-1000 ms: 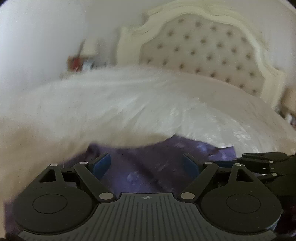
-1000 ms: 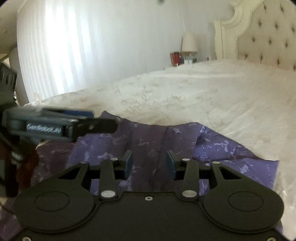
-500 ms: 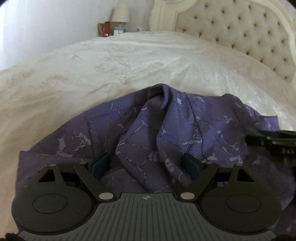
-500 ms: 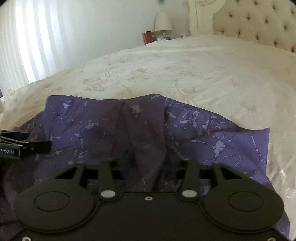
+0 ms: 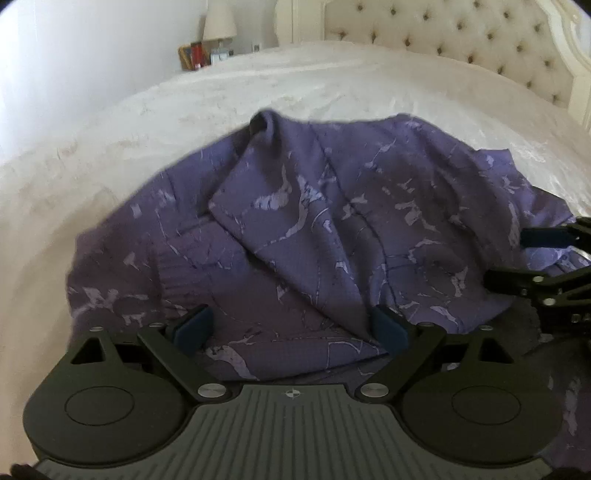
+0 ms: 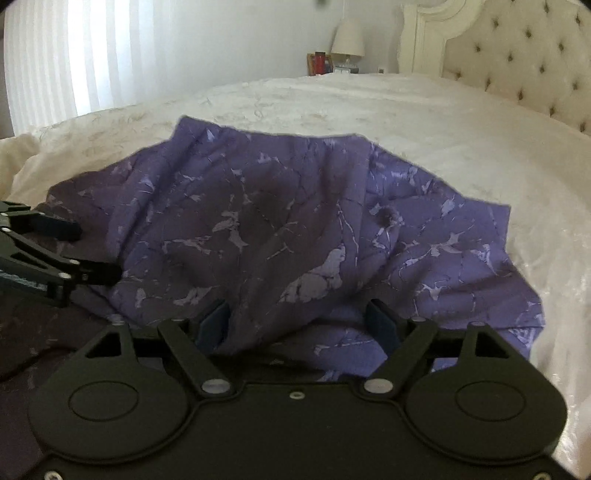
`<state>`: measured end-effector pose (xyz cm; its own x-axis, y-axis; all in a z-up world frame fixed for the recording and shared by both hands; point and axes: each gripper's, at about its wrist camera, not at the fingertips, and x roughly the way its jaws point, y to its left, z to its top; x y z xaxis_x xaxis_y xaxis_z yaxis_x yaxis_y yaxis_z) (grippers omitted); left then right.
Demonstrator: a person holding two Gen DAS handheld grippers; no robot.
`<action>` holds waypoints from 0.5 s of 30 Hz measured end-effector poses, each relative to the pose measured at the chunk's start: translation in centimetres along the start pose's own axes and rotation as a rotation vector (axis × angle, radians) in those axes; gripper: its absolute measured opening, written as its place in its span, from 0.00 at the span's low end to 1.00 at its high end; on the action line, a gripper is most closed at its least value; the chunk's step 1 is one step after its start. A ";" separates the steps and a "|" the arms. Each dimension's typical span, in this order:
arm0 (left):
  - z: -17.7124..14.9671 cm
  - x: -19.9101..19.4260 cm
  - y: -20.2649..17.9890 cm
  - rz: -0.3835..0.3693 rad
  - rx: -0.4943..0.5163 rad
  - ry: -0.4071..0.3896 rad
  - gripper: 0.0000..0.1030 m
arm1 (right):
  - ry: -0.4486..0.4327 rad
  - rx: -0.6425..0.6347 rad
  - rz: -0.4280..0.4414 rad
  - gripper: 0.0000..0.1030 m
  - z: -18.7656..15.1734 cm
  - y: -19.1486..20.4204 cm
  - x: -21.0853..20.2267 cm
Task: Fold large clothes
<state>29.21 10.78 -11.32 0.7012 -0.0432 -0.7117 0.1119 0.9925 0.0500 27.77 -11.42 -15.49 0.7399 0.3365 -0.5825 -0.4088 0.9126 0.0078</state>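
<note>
Left wrist view: both grippers, left (image 5: 291,326) and right (image 6: 301,321), gape apart over the rumpled garment (image 5: 332,221), so closing may pinch several layers.

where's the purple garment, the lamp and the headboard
purple garment (image 6: 280,221), right wrist view, middle of the fabric
lamp (image 6: 347,37), right wrist view, its shade
headboard (image 5: 443,33), left wrist view, tufted panel

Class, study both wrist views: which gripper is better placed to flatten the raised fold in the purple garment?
Probably the left gripper. Its open jaws sit right before the raised ridge of the purple garment. The right gripper, also open, faces flatter cloth near the bedspread.
</note>
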 end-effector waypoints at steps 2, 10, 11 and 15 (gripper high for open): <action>0.0 -1.7 0.0 -0.018 -0.017 -0.028 0.90 | -0.031 0.021 0.025 0.84 0.2 -0.4 -1.6; -5.0 -10.3 0.9 -0.130 -0.156 -0.076 1.00 | -0.037 0.208 0.094 0.98 -3.2 -5.1 -10.6; -6.0 -11.2 1.2 -0.140 -0.180 -0.064 1.00 | -0.014 0.240 0.094 0.98 -3.9 -5.9 -11.5; -8.9 -13.3 2.0 -0.135 -0.251 -0.019 1.00 | 0.100 0.363 0.041 0.99 -7.1 -9.0 -14.5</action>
<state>13.85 14.36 -7.99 0.7050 -0.1769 -0.6868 0.0290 0.9748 -0.2212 16.98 -26.17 -12.91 0.6639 0.3662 -0.6521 -0.2073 0.9279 0.3100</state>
